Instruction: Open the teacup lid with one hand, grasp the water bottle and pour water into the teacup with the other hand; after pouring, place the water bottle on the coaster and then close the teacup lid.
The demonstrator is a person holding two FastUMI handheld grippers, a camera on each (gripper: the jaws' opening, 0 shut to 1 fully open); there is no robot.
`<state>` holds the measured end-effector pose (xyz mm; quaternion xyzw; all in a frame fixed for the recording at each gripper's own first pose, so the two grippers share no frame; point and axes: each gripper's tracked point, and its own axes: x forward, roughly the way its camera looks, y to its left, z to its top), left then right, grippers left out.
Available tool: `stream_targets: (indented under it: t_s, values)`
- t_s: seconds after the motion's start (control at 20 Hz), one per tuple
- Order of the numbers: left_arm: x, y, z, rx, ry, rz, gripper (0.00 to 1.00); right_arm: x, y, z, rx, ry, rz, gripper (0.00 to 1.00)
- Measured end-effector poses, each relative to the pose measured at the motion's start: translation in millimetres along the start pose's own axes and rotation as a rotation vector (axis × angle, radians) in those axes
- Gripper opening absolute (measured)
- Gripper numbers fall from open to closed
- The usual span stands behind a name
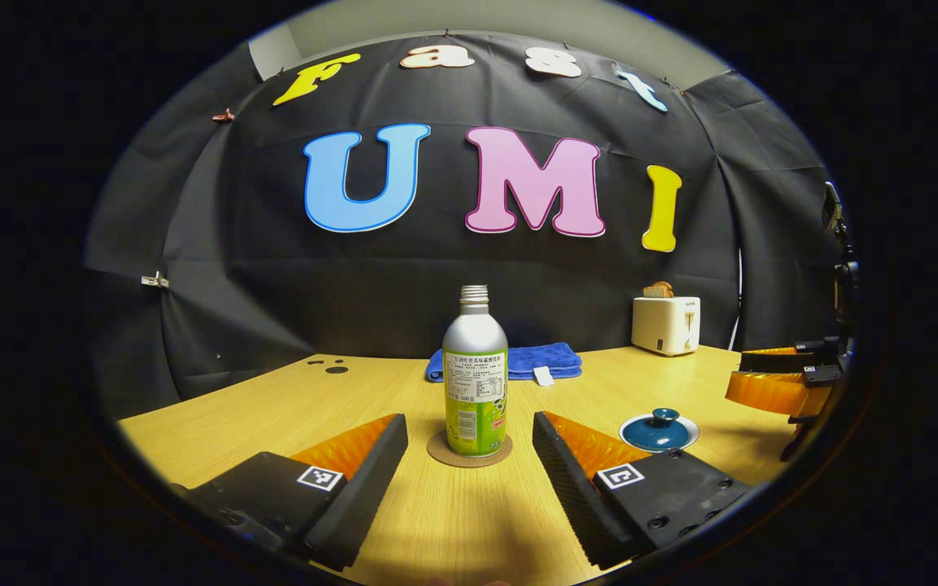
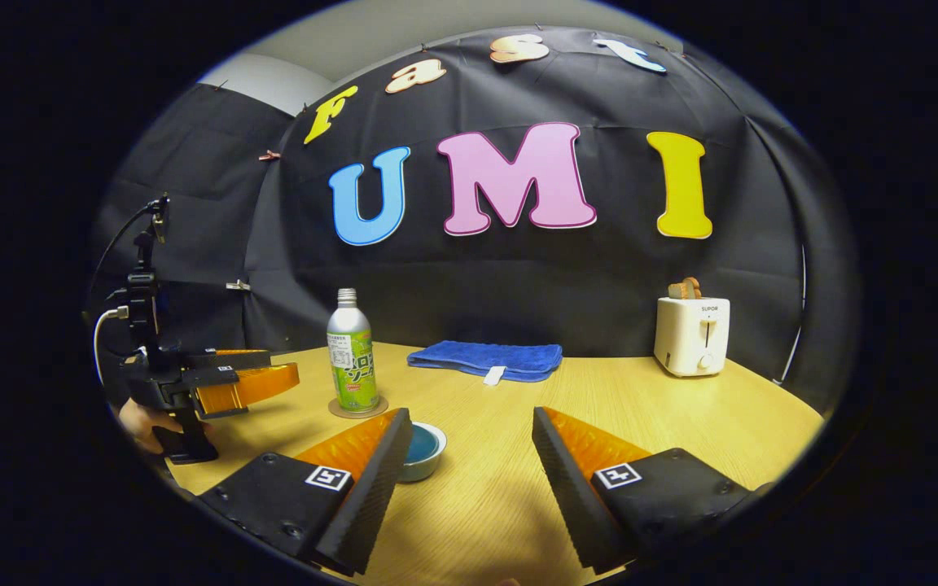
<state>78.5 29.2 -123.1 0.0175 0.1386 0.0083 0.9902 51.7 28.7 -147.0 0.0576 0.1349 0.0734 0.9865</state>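
A silver and green water bottle [image 1: 475, 382] with its cap off stands upright on a round brown coaster [image 1: 469, 450], straight ahead of my left gripper [image 1: 469, 423]. That gripper is open, its fingers either side of the bottle and short of it. The teacup [image 1: 659, 430], blue lid with a knob on top, sits on the table to the right. My right gripper [image 2: 469, 419] is open over bare table. Its left finger partly hides the teacup [image 2: 424, 450]. Farther left stand the bottle [image 2: 351, 354] and coaster [image 2: 357, 407]. The left gripper [image 2: 233, 382] hangs near them in a hand [image 2: 139, 423].
A folded blue towel [image 1: 518, 360] lies at the back of the wooden table [image 1: 290, 407]. A white toaster [image 1: 664, 324] with bread in it stands at the back right. The right gripper [image 1: 778, 378] hovers at the far right edge.
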Motion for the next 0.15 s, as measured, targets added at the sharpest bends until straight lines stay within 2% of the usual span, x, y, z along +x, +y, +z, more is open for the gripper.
stream_targets:
  t_s: [0.15]
  values:
    - [0.1, 0.2, 0.2, 0.000, 0.000, 0.000, 0.98, 0.5, -3.0, 0.4, -0.002, -0.001, -0.018, 0.96]
